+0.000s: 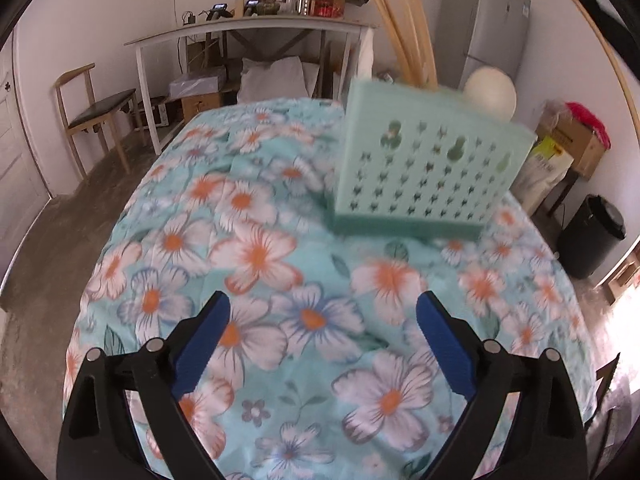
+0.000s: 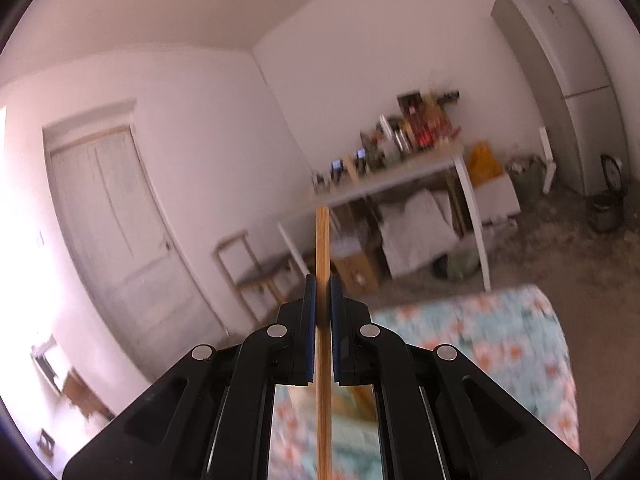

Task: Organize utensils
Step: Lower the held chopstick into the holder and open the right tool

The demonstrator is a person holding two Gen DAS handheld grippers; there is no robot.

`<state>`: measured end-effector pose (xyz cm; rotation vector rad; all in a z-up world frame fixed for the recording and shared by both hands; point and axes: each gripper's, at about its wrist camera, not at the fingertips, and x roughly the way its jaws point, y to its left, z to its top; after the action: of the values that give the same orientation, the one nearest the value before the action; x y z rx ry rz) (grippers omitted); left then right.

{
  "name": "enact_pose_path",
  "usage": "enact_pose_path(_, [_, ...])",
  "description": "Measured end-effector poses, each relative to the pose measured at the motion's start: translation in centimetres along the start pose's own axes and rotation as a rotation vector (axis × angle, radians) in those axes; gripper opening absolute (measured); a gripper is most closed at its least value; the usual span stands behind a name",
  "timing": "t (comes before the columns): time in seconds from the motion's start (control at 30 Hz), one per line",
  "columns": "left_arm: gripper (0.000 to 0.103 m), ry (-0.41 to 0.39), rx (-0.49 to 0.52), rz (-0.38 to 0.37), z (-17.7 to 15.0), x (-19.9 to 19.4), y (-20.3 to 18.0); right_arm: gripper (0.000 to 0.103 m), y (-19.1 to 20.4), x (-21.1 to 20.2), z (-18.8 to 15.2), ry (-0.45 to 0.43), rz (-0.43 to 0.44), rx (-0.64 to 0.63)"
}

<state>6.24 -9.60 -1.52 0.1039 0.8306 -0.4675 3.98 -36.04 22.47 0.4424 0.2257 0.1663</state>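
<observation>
A mint-green perforated utensil holder [image 1: 424, 168] stands on the floral tablecloth [image 1: 256, 248] at the far right of the table. Several wooden chopsticks [image 1: 408, 28] stick up from its back. My left gripper [image 1: 322, 314] is open and empty, low over the cloth in front of the holder. My right gripper [image 2: 322, 296] is shut on a wooden chopstick [image 2: 322, 240], which runs between the pads and points up and away. It is raised, facing the room, with the table [image 2: 500, 336] below to the right.
A round cream object [image 1: 490, 90] sits behind the holder. Beyond the table are a wooden chair [image 1: 92, 112], a cluttered white desk [image 1: 256, 28], a grey fridge [image 1: 486, 28], a black bin [image 1: 592, 236] and a door [image 2: 116, 220].
</observation>
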Motion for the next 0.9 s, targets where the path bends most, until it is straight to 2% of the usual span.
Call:
enact_pose_path(0.17, [0.094,0.017,0.035,-0.024,-1.1,0.3,-0.3,0.005,-1.0,3.9,1.1,-0.046,-0.021,0.078])
enact_pose_path(0.27, [0.094,0.023,0.036,-0.040,-1.5,0.4,0.0,0.005,-2.1,6.8,0.6,-0.063,-0.102,0.080])
enact_pose_path(0.47, [0.095,0.023,-0.007,-0.031,-1.5,0.8,1.7,0.005,-4.5,10.0,-1.3,-0.061,-0.214,0.087])
enact_pose_path(0.73, [0.095,0.029,-0.055,-0.020,-1.1,1.3,3.1,0.005,-3.7,10.2,-3.6,-0.031,-0.292,-0.052])
enact_pose_path(0.9, [0.095,0.021,-0.058,-0.011,-1.0,0.9,3.1,0.005,-2.3,8.5,-4.5,-0.032,-0.310,-0.152])
